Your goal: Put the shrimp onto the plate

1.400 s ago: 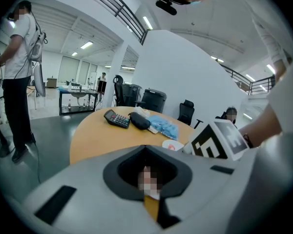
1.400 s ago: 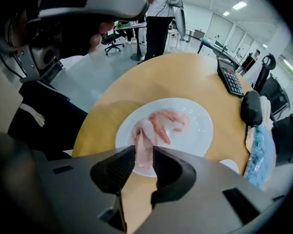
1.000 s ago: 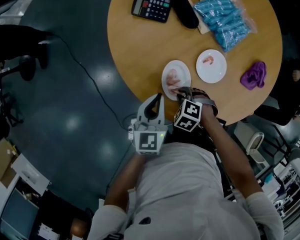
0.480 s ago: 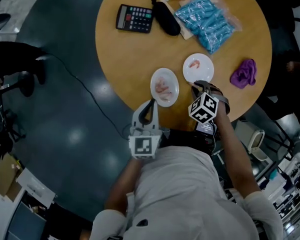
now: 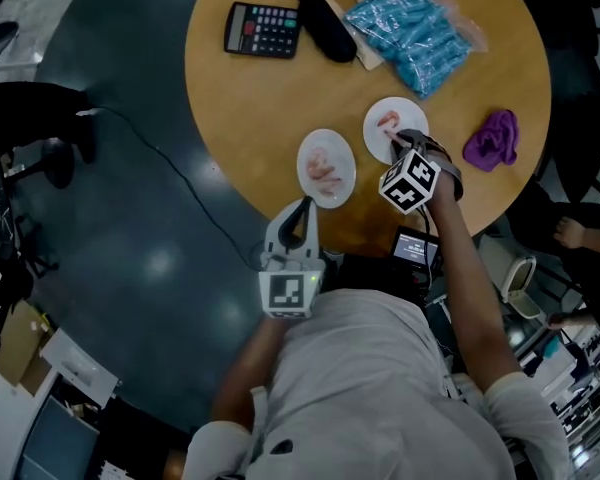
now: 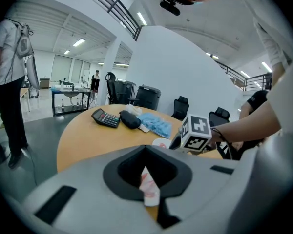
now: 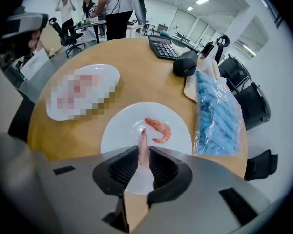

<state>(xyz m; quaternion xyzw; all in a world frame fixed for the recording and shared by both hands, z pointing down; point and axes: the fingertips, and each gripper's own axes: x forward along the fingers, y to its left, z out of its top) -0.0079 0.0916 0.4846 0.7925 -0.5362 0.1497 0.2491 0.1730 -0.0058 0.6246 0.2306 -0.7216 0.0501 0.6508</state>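
Observation:
My right gripper (image 5: 393, 143) hangs over the right-hand white plate (image 5: 414, 114), pointing steeply down. It is shut on a pale pink shrimp (image 7: 142, 151) that stands upright between the pads, just above the plate (image 7: 122, 133). One curled shrimp (image 7: 159, 129) lies on that plate. The left-hand plate (image 5: 309, 152) holds several shrimps (image 5: 326, 172). My left gripper (image 5: 302, 205) stays off the table's near edge, aimed at the left plate, its jaws together with nothing in them.
At the far side of the round wooden table (image 5: 250, 108) lie a calculator (image 5: 263, 30), a black case (image 5: 325, 28) and a blue packet (image 5: 415, 33). A purple cloth (image 5: 492, 140) sits right of the plates. People and office chairs stand beyond.
My right gripper has swung from the left plate across to the right plate, carrying the shrimp with it. The left gripper has stayed at the table's edge.

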